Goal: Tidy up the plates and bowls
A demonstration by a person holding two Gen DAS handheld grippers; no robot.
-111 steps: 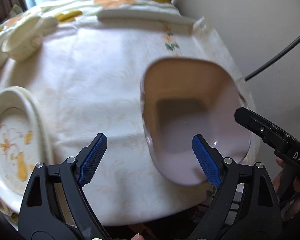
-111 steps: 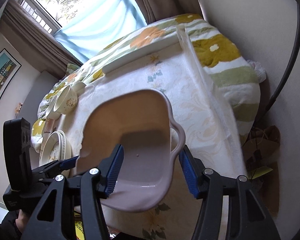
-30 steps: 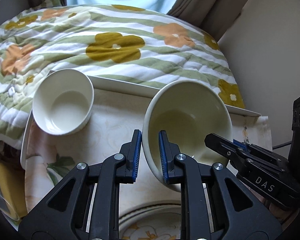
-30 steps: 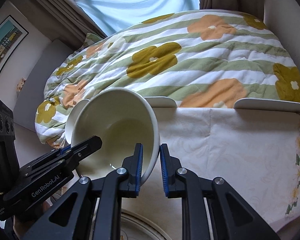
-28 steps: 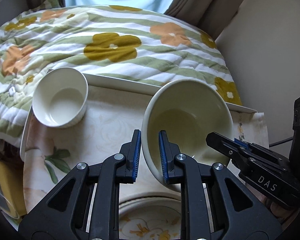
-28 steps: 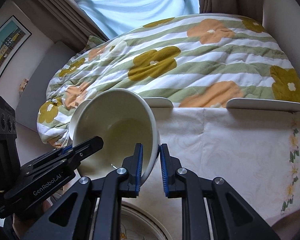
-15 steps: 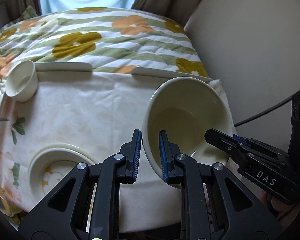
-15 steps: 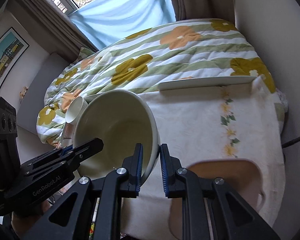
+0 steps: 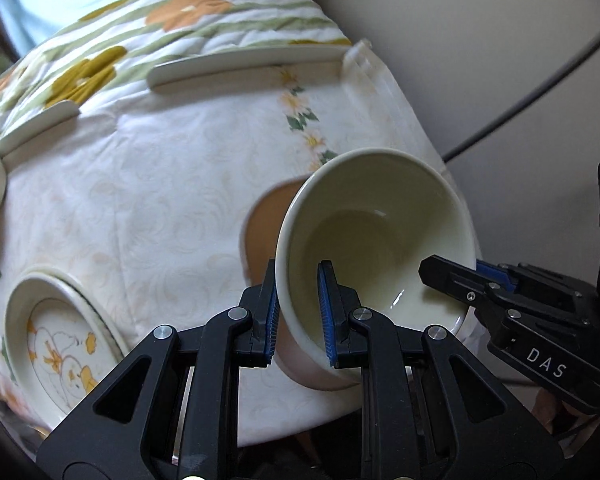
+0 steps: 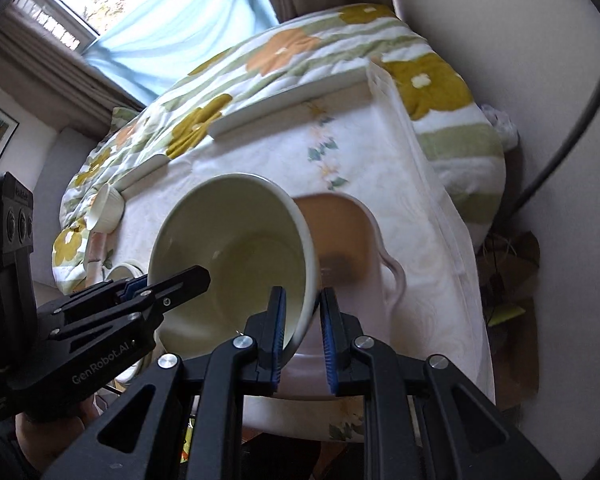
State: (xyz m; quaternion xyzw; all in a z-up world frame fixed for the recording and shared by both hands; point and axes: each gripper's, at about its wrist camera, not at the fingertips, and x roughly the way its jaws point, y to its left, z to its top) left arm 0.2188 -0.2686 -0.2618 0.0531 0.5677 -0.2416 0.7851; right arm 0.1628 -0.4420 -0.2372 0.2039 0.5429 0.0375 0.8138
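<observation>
Cream bowl (image 9: 374, 240) tilted, held above pink dish (image 10: 340, 236).

Cream bowl (image 9: 374, 236) hides most, seemingly, of pink dish (image 9: 262, 226).

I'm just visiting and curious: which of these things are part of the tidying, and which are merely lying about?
Part of the job:
- cream bowl, gripped at its rim by the left gripper and the right gripper
- pink dish beneath it
- patterned plates
- small cup

Just lying about:
- flowered quilt
- tablecloth
- cable
- curtain
</observation>
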